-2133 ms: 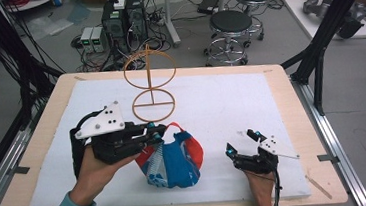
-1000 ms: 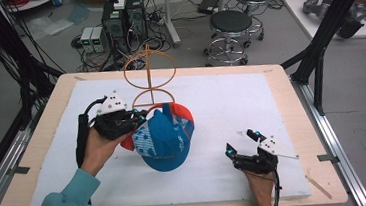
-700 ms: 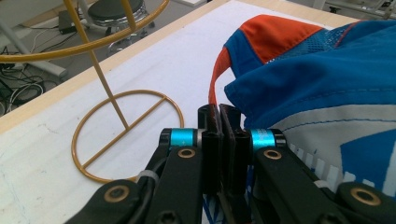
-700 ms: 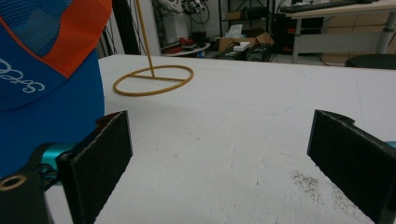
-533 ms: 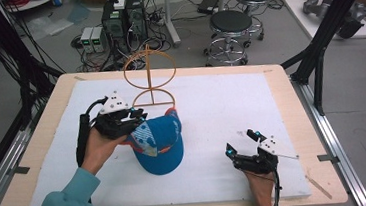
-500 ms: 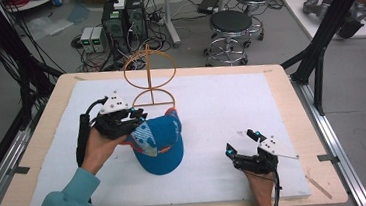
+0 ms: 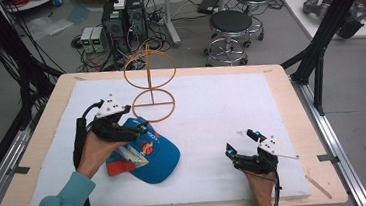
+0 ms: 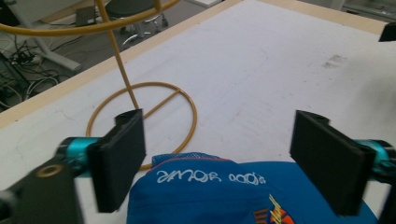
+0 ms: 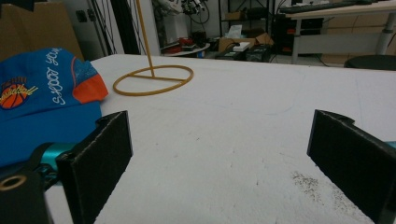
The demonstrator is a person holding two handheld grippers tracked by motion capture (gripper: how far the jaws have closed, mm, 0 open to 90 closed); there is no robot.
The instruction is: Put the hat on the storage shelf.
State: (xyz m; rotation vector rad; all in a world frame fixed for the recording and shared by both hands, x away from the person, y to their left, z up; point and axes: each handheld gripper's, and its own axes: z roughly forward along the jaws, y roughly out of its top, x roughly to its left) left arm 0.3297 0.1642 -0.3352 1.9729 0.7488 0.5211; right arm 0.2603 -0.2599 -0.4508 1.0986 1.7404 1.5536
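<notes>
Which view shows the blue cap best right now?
The high view: the whole blue cap lies on the white mat, beside the wire stand. The left gripper view catches just its near edge below open jaws; the right gripper view shows part of it.

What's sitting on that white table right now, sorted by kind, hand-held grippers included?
Caps: 1, the blue cap
Wire stands: 1, the wooden-coloured ring stand
Grippers: 2, left gripper and right gripper, both open
Total: 4
</notes>
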